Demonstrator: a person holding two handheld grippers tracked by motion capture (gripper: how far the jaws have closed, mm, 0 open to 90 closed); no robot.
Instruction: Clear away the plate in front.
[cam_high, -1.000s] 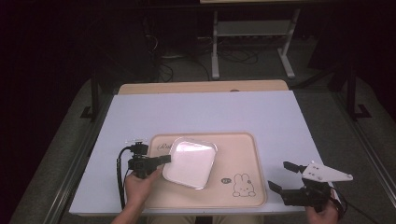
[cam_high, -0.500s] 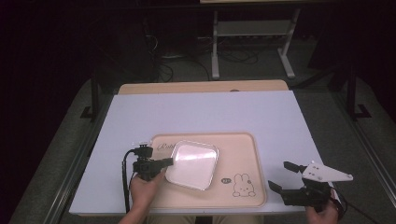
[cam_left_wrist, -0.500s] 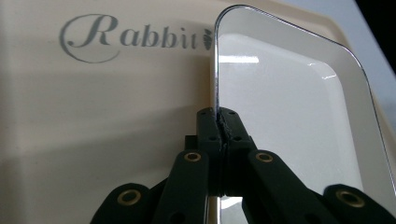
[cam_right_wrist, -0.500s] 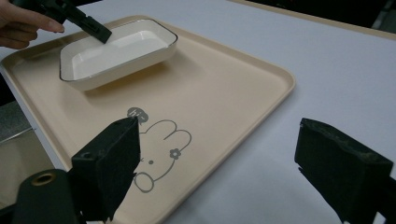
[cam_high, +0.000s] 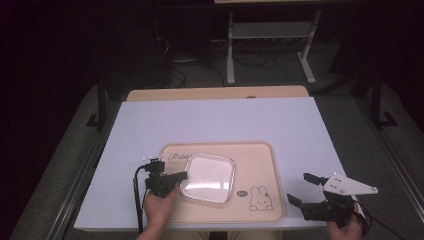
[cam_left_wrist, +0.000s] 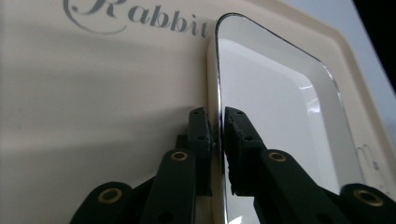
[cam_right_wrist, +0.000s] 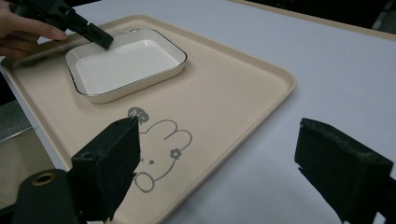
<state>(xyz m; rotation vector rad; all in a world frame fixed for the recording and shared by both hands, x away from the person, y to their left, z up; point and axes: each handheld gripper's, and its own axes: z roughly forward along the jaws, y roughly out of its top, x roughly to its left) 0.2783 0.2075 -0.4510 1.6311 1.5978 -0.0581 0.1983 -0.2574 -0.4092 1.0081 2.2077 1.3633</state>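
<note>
A white rectangular dish with a dark rim (cam_high: 209, 177) (cam_left_wrist: 280, 116) (cam_right_wrist: 126, 63) lies flat on the left part of a beige tray (cam_high: 260, 165) (cam_left_wrist: 93, 116) (cam_right_wrist: 224, 93) that bears a rabbit drawing. My left gripper (cam_high: 184, 176) (cam_left_wrist: 218, 116) (cam_right_wrist: 100, 39) is at the dish's left rim. Its jaws have just been opening, and the rim stands between them with a thin gap at the pads. My right gripper (cam_high: 298, 187) (cam_right_wrist: 219, 158) rests open off the tray's right front corner, with nothing between its jaws.
The tray sits near the front edge of a table covered with a white sheet (cam_high: 225, 125). A metal stand (cam_high: 270, 45) and cables lie on the dark floor beyond the table. A hand (cam_right_wrist: 28, 30) holds the left gripper.
The dish, held raised and tilted by the left gripper one second ago, has come down flat on the tray. The right gripper has kept still.
</note>
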